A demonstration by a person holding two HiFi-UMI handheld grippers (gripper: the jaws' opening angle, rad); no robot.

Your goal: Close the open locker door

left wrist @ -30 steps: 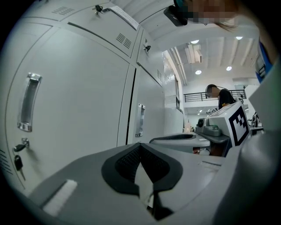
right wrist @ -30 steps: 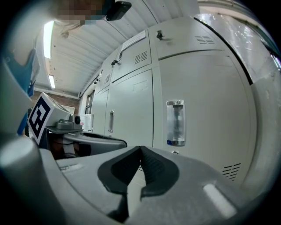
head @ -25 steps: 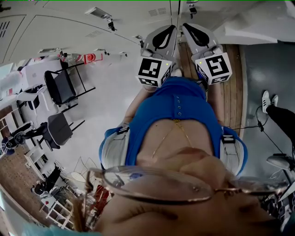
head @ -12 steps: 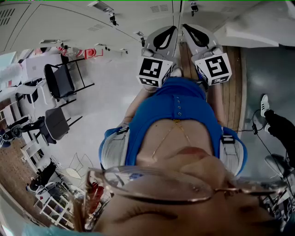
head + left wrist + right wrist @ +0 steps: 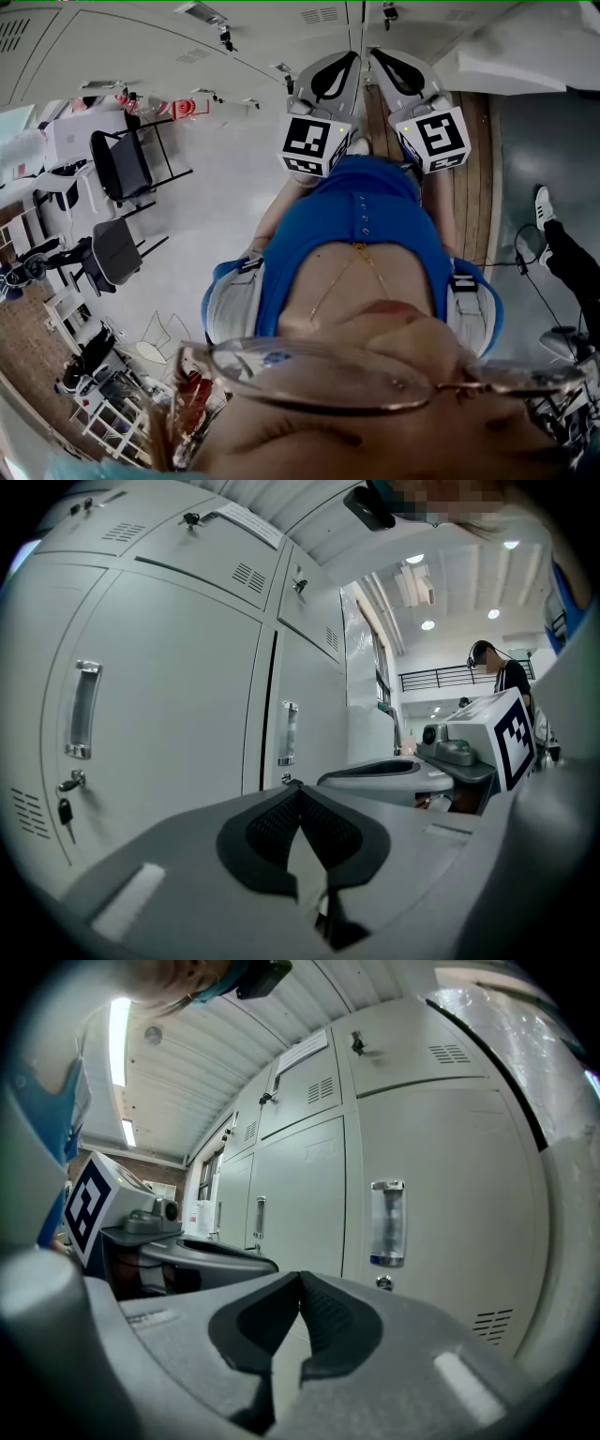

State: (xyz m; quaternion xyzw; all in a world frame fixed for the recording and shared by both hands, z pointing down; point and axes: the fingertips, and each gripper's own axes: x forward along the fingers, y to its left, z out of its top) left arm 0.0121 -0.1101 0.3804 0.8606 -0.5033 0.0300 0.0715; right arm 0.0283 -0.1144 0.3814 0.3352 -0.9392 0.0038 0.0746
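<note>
Grey locker doors fill the wall ahead, each with a vertical handle and a keyed lock. Those I see in the left gripper view sit flush. In the right gripper view more flush doors stand close, one with a clear handle. My left gripper is shut with nothing between its pads. My right gripper is shut and empty too. In the head view both are held side by side in front of the lockers, left gripper and right gripper. A pale tilted panel lies at the upper right; whether it is the open door is unclear.
Black folding chairs and shelving stand on the floor to the left. Another person's leg and shoe are at the right, near cables. A wooden strip runs along the floor under the grippers. A person with headphones stands in the background.
Both grippers stay shut in nearly the same place. The view drifted slightly a second ago, and the bystander's foot at the right has shifted.
</note>
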